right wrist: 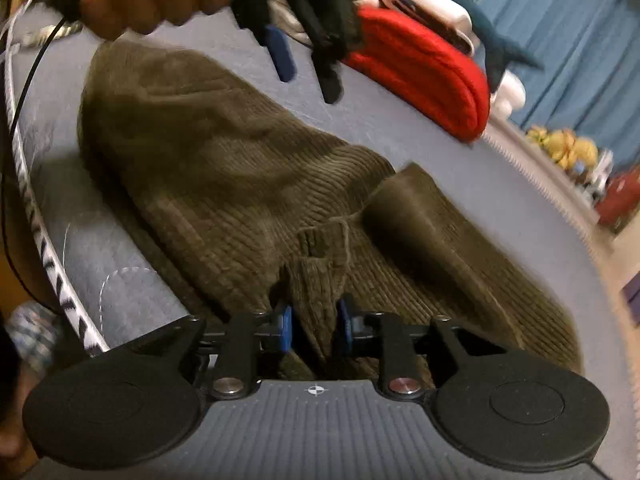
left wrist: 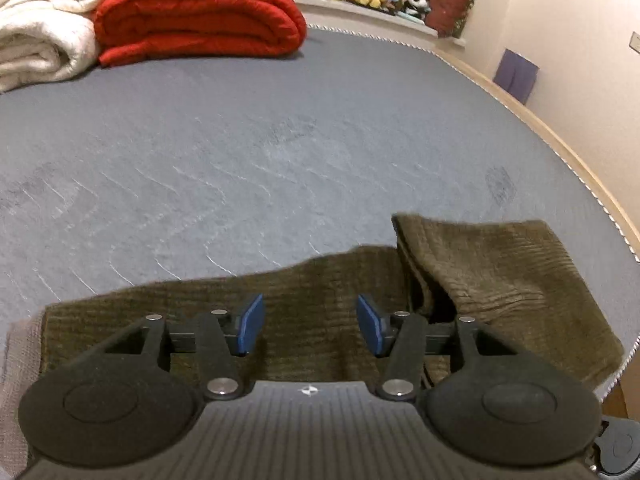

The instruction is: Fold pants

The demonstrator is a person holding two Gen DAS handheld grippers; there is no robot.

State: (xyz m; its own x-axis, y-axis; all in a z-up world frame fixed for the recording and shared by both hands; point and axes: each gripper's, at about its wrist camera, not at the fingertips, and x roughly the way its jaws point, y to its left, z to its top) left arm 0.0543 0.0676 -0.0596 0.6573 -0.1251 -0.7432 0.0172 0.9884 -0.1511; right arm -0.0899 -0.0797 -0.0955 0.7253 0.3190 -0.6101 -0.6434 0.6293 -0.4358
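A grey-blue quilted mattress [left wrist: 240,152] bears olive-green ribbed corduroy pants [right wrist: 224,184], lying rumpled, one end flipped over. The left gripper [left wrist: 310,325] hovers above them, jaws apart and empty; the right gripper [right wrist: 314,326] pinches a bunched fold.

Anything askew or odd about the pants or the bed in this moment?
The olive pants lie rumpled near the mattress edge; one end is flipped back unevenly. The right gripper has bunched cloth between its jaws; the left gripper is open and empty.
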